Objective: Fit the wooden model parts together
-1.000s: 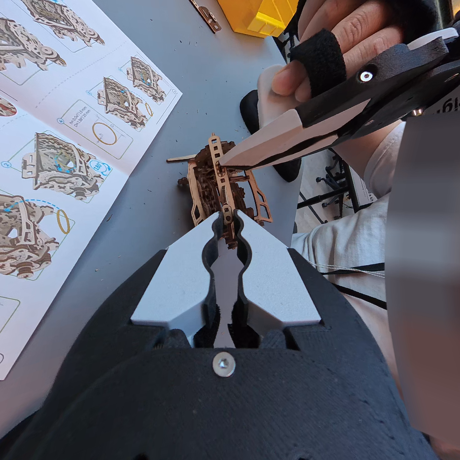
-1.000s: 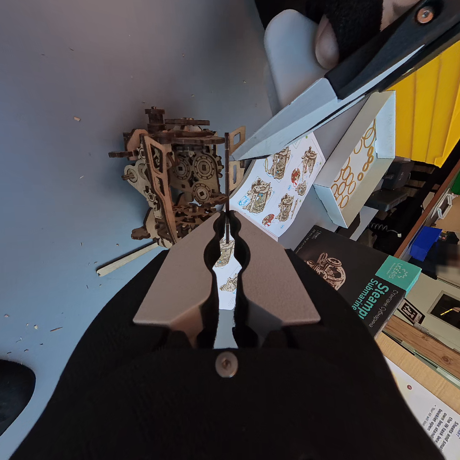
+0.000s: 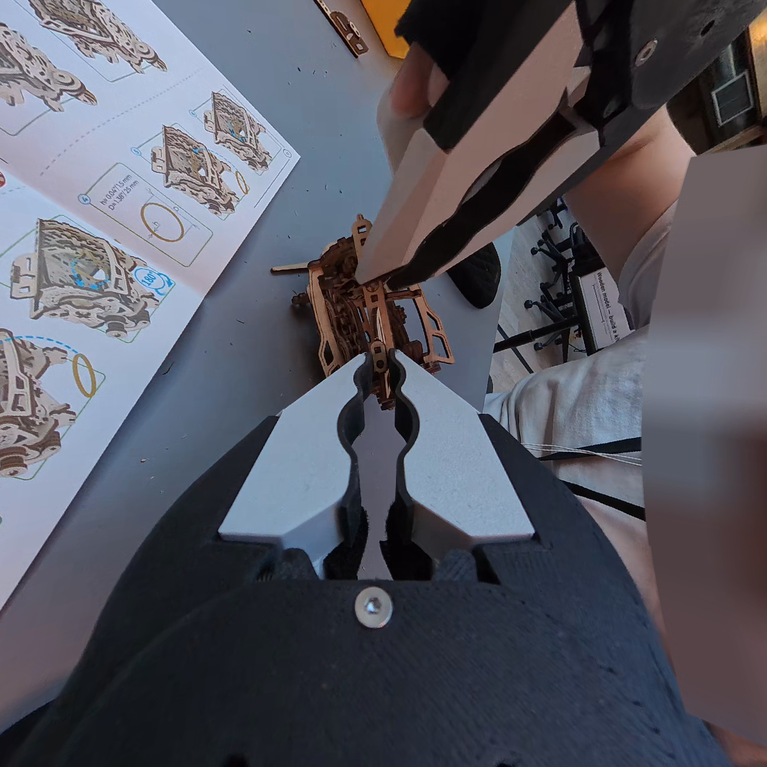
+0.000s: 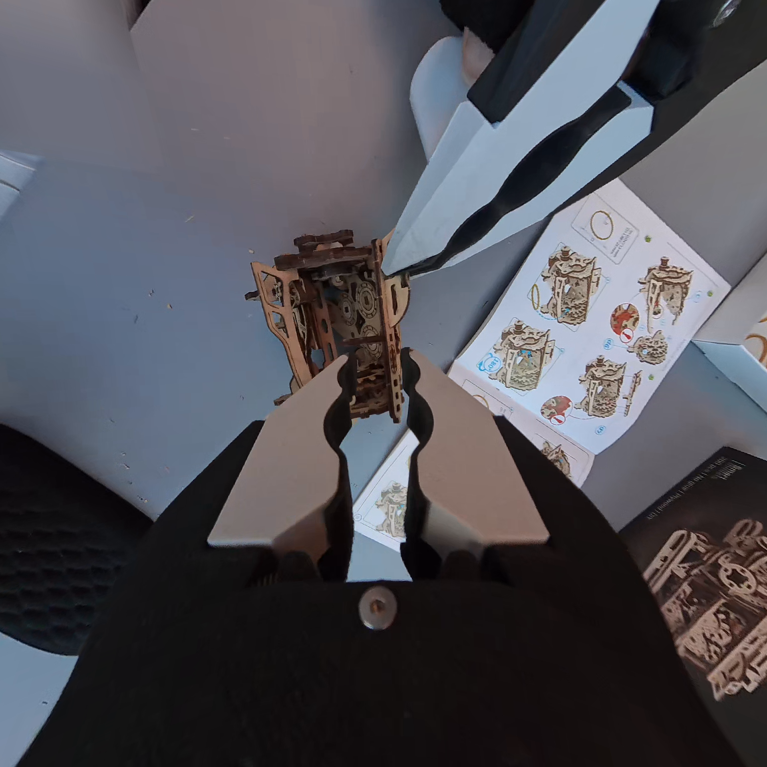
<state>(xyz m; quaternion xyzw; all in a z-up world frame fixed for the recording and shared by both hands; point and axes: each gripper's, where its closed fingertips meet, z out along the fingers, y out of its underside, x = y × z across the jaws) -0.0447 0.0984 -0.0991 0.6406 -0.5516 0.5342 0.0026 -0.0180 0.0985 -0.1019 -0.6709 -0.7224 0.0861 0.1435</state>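
Model: the wooden model [image 3: 373, 323] sits near the grey table [image 3: 232, 373] edge.
Left gripper [image 3: 378, 360]: tips pinch a thin upright strip on the model's near side.
Right gripper [image 4: 375, 365]: parted, straddling the model, gripping nothing.
Room: open tabletop from 9 to 12 o'clock of the model in the right wrist view.
Paper: instruction sheet [image 3: 103, 207] at 9 o'clock in the left wrist view.
Box: dark box [image 4: 705, 581] at 4 o'clock in the right wrist view, contents unseen.

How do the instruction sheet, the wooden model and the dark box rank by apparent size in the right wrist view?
1. Instruction sheet
2. Dark box, cut off by the frame and nearer the camera, so this order is unsure.
3. Wooden model
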